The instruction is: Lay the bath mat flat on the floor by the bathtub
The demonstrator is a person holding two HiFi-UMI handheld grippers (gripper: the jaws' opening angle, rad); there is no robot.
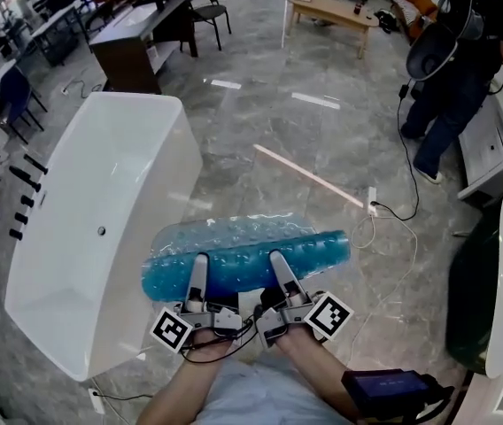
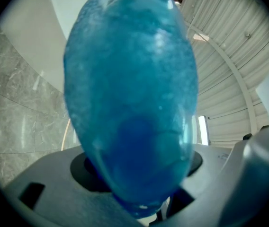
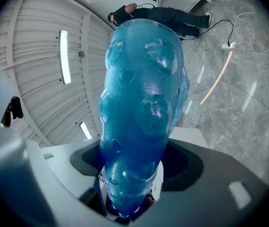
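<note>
Left gripper [image 1: 200, 262] and right gripper [image 1: 277, 259] fingers pinch our bumpy blue plastic bath mat [image 1: 260, 237] by its edge; we guess it's floppy.

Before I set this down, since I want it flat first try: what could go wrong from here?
The mat is doubled over between the left gripper and right gripper, so it may land creased. Its right end points toward the power strip; it could land on that. The tub is close on the left; an edge might ride up its wall.
</note>
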